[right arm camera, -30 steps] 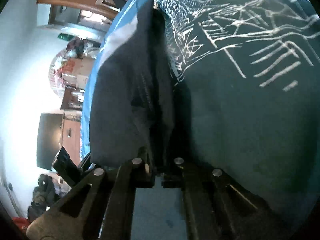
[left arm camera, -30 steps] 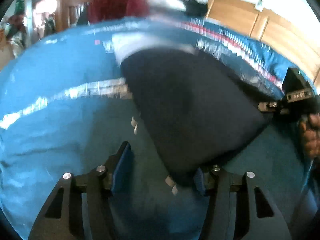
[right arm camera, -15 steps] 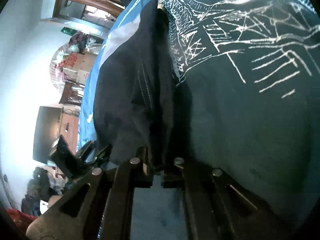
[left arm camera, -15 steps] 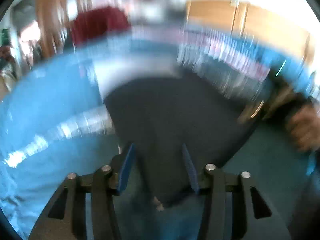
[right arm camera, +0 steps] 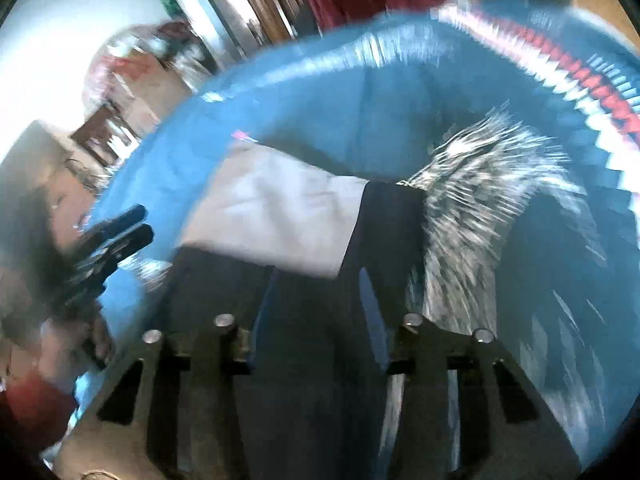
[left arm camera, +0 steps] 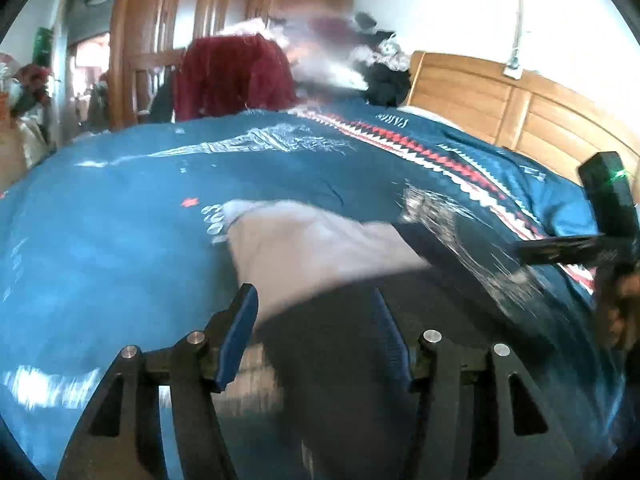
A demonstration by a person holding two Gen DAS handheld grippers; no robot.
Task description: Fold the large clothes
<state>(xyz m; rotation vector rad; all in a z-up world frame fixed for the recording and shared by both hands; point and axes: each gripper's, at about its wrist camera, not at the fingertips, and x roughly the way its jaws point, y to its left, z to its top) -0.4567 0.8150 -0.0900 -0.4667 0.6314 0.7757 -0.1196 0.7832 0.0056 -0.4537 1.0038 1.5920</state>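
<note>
Both grippers, left gripper (left arm camera: 316,334) and right gripper (right arm camera: 318,318), hang spread and empty over the dark garment (right arm camera: 312,360) on the blue bedspread (left arm camera: 100,240); blur hides edges, so probably square the hems before creasing.

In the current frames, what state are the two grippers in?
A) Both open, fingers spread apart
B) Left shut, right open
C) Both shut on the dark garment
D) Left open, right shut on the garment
A: the left gripper and the right gripper each show blue pads spread wide apart, with the dark garment lying on the blue bedspread between and beneath them, not pinched.
</note>
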